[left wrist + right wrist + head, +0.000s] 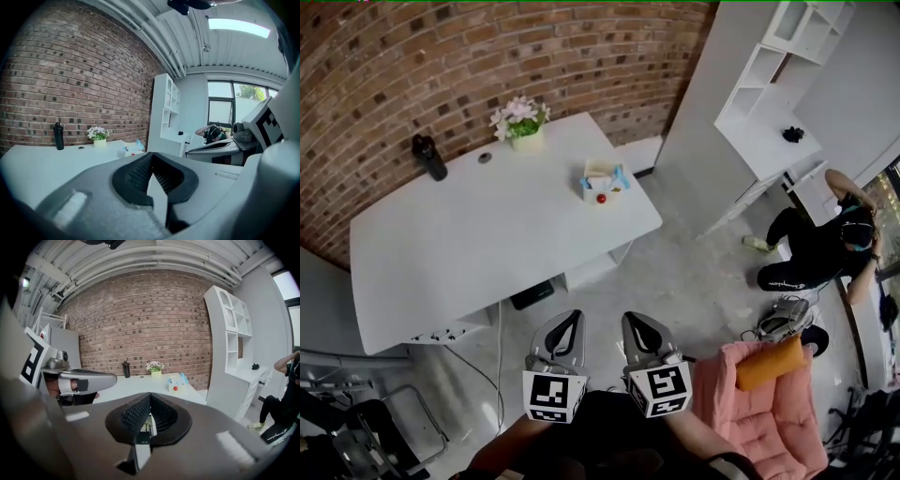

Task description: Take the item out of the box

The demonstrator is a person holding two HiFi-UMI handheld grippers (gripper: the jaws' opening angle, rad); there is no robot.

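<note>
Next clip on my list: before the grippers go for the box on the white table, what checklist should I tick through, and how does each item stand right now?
1. Box in view, approach free: ok. The box stands alone near the table's right edge.
2. Item to take identified: cannot tell. A small red thing shows at the box's front; whether it sits inside is unclear.
3. Left gripper empty: ok, jaws together on nothing.
4. Right gripper empty: ok, jaws together on nothing.
5. Jaws open for a grasp: not ok, both are shut.
6. Box within reach: not ok, both grippers hang well short of the table.
</note>
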